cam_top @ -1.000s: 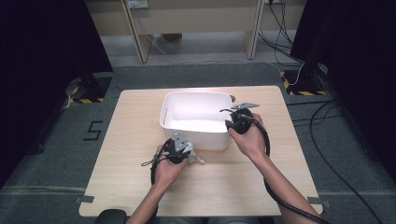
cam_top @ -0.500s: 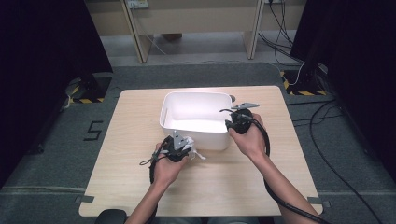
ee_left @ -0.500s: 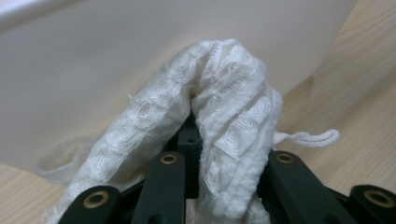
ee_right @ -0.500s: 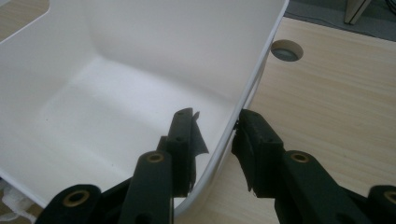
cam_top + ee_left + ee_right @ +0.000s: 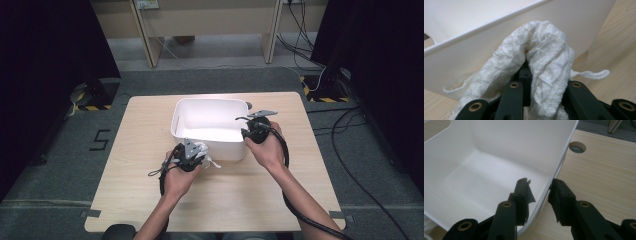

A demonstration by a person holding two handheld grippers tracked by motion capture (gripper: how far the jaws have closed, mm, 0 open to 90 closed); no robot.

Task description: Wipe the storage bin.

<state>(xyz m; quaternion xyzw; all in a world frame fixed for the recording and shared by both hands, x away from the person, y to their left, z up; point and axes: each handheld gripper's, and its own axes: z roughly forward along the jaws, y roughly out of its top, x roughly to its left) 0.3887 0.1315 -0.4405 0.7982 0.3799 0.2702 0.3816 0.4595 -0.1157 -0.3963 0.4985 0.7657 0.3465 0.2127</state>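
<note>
The left gripper has its two black jaws closed on a white, waffle-textured cotton cloth, which humps up over the jaw tips and hangs down either side of them, a loose hem loop trailing off to the right of the jaws onto the pale wooden table. Directly ahead of those jaws, and very near, stands the outer wall of the white, rectangular plastic tub; its rim runs above and beyond the cloth. The right gripper straddles the tub's near right corner, one jaw inside the wall and one outside, close to the plastic on both sides; whether they actually pinch it I cannot tell for certain, though they look to be holding it steady. The work in hand seems to be getting the cloth into the tub. To do that well, the left jaws should rise until the whole hanging cloth clears the rim ahead, move forward over the open floor of the tub, and only then part, so no tail is left draped on the edge; the right jaws should keep the tub from sliding meanwhile. Counted: one cloth, one tub, one table, two grippers; from above, the left gripper sits at the tub's near wall and the right gripper at its right corner.
</note>
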